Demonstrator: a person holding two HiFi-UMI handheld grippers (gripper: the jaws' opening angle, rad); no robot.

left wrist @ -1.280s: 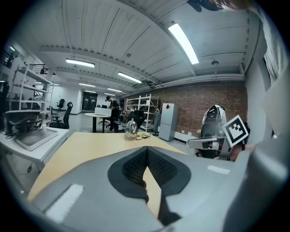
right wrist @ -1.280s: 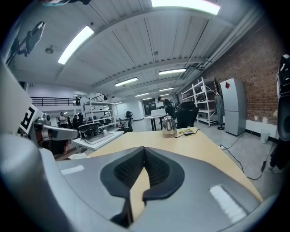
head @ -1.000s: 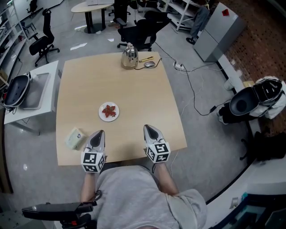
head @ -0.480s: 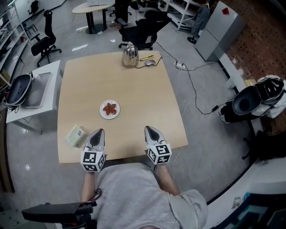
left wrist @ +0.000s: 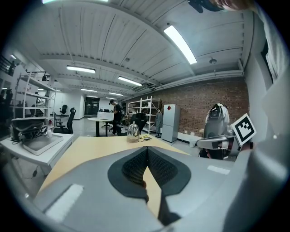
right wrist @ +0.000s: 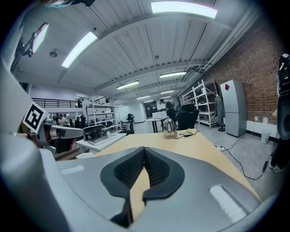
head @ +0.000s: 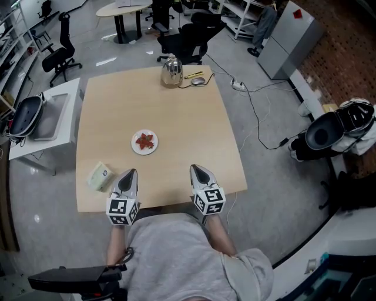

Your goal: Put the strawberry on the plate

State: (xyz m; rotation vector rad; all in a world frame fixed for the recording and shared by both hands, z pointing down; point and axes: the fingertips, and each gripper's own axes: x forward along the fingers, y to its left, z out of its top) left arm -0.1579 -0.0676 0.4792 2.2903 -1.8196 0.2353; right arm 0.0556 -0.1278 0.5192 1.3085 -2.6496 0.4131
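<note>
Wooden table [head: 188, 117] holds a white plate [head: 134, 147] at its middle with the red strawberry [head: 144, 141] on it; at the near edge, left gripper [head: 130, 173] and right gripper [head: 194, 167] have jaws together, empty

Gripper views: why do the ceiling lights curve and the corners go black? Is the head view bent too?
Left gripper view: a wide-angle lens bows the ceiling light and darkens the corners. Right gripper view: the same, with glare off the ceiling strip. Head view: milder, yet the table edges bulge; lighting even.
</note>
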